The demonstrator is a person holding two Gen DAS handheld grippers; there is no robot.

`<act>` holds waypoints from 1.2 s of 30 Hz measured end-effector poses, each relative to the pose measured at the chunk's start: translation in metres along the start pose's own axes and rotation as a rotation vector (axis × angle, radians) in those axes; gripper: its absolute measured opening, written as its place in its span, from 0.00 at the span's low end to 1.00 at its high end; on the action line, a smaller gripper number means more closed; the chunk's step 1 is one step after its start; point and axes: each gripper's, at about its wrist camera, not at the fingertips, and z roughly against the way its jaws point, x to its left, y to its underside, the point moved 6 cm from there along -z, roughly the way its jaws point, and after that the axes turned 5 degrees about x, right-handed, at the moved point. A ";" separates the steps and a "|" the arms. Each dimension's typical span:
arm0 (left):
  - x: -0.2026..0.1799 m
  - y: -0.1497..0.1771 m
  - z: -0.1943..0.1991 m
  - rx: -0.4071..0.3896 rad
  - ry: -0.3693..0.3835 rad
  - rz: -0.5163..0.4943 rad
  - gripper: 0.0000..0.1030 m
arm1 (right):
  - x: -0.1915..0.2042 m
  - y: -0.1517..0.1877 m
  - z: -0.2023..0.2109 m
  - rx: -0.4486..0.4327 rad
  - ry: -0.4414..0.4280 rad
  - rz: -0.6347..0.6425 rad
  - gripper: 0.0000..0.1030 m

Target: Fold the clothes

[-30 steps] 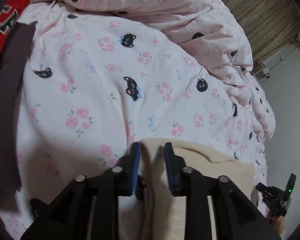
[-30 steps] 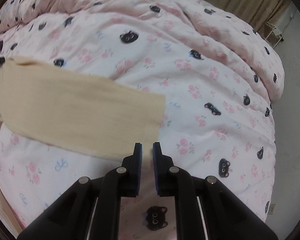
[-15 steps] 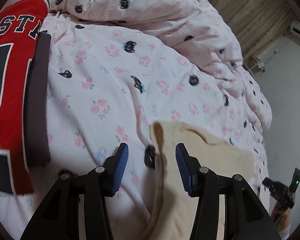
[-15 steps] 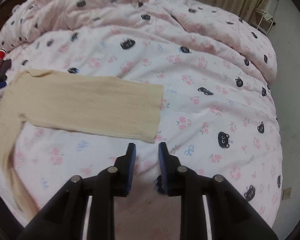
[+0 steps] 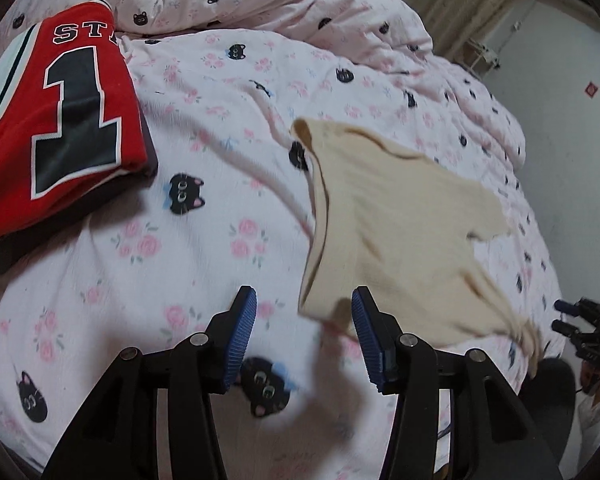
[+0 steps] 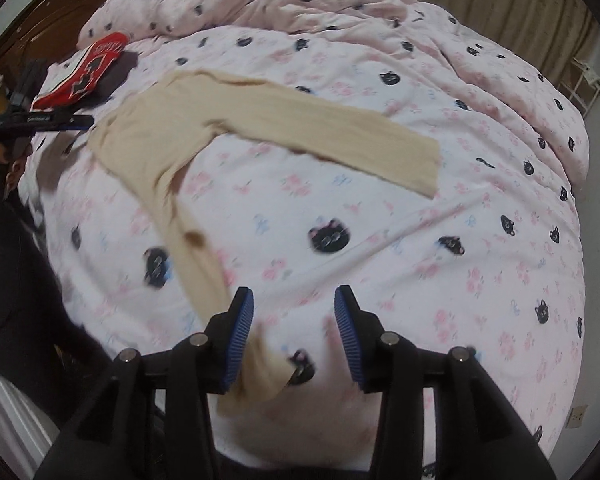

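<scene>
Both claws gape empty, left claw (image 5: pixel 303 334) and right claw (image 6: pixel 294 330), so pinch the beige sweater's (image 6: pixel 204 128) sleeve cuff cleanly and fold inward on the bed (image 6: pixel 380 220).

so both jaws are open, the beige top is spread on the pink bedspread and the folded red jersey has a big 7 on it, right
Not quite: the number on the red jersey is a 1, not a 7, as the left wrist view shows. The rest stands: the left gripper and right gripper both have open jaws, and the beige top lies spread on the pink bedspread.

sweater (image 6: pixel 260 120) on duvet (image 6: pixel 380 248); jersey (image 5: pixel 60 112) left
</scene>
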 end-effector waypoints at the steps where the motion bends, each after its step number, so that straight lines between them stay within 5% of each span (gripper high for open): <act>1: 0.000 0.003 -0.001 0.003 0.000 -0.003 0.43 | 0.005 0.006 0.002 0.006 -0.005 0.009 0.43; 19: -0.007 -0.002 -0.017 0.000 0.016 0.001 0.57 | 0.039 0.062 -0.012 0.080 -0.034 -0.009 0.40; 21: -0.007 -0.002 -0.018 0.000 0.016 0.005 0.57 | 0.040 0.063 -0.018 0.092 -0.036 -0.017 0.34; 25: -0.005 -0.002 -0.018 -0.003 0.027 0.017 0.58 | 0.040 0.063 -0.024 0.113 -0.023 -0.022 0.03; 36: -0.004 -0.001 -0.019 -0.008 0.039 0.027 0.58 | 0.004 0.032 0.006 0.043 -0.004 -0.070 0.03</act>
